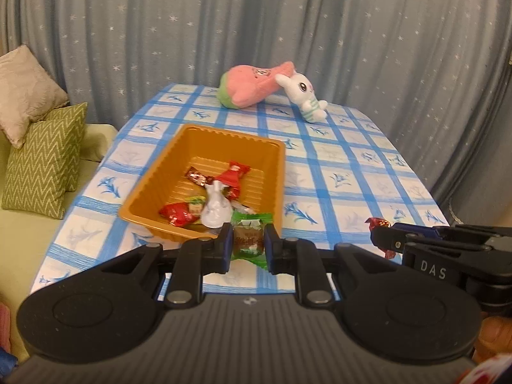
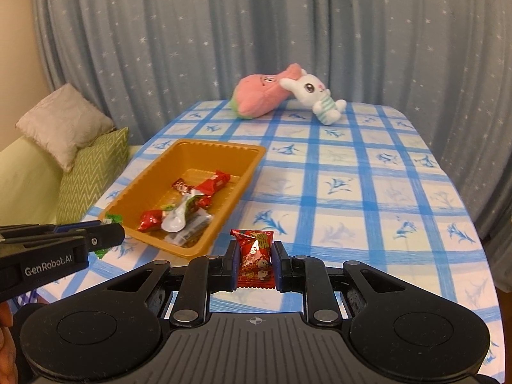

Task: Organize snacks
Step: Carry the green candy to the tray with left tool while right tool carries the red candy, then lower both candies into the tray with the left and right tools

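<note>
An orange plastic tray (image 1: 153, 192) (image 2: 134, 192) sits on the blue checked tablecloth and holds several wrapped snacks, among them red packets (image 1: 232, 176) (image 2: 211, 184) and a white one (image 1: 215, 209) (image 2: 174, 220). My left gripper (image 1: 248, 243) is shut on a green-wrapped snack (image 1: 249, 240), just before the tray's near edge; it shows from the side in the right wrist view (image 2: 105, 235). My right gripper (image 2: 256, 264) is shut on a red snack packet (image 2: 256, 256), right of the tray's near corner; it also shows in the left wrist view (image 1: 382, 238).
A pink plush (image 1: 252, 86) (image 2: 262, 96) and a white bunny plush (image 1: 304, 96) (image 2: 320, 99) lie at the table's far end. Cushions (image 1: 41, 153) (image 2: 86, 153) sit on a sofa to the left. A starred curtain hangs behind.
</note>
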A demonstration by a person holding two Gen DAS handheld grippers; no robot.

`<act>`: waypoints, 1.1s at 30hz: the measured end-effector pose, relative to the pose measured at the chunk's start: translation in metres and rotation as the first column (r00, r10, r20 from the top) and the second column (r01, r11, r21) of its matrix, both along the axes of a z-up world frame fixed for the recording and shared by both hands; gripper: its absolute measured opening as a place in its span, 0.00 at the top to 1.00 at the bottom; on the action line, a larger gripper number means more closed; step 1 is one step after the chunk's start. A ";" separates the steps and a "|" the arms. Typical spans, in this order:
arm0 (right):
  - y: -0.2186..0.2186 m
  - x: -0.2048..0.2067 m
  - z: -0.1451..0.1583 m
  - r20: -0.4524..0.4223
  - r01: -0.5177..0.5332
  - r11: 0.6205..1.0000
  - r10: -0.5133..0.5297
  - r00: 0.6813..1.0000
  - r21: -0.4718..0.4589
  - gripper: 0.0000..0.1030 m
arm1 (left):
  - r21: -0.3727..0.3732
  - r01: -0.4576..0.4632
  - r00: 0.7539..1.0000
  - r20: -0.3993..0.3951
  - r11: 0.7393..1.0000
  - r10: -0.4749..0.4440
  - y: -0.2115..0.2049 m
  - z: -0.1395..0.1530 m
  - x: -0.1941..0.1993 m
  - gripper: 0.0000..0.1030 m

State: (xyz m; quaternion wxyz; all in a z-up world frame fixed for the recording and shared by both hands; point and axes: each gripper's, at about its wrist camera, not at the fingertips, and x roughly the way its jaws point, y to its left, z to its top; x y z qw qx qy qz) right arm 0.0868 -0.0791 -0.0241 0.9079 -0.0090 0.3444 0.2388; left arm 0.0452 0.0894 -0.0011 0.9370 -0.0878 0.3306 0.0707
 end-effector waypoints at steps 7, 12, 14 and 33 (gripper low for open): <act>0.024 0.004 0.002 0.012 -0.045 0.999 0.045 0.999 -0.008 0.80 | -0.005 -0.040 0.999 0.011 0.999 0.040 0.019 0.006 -0.002 0.82; 0.041 0.010 0.006 0.020 -0.076 0.997 0.076 0.997 -0.011 0.80 | -0.009 -0.068 0.998 0.020 0.998 0.068 0.031 0.010 -0.002 0.82; 0.047 0.012 0.007 0.023 -0.086 0.996 0.086 0.996 -0.013 0.80 | -0.011 -0.076 0.997 0.022 0.997 0.076 0.036 0.012 -0.001 0.82; 0.084 0.039 0.004 0.020 -0.140 0.990 0.141 0.990 -0.008 0.80 | -0.021 -0.123 0.992 0.007 0.992 0.123 0.065 0.006 0.017 0.82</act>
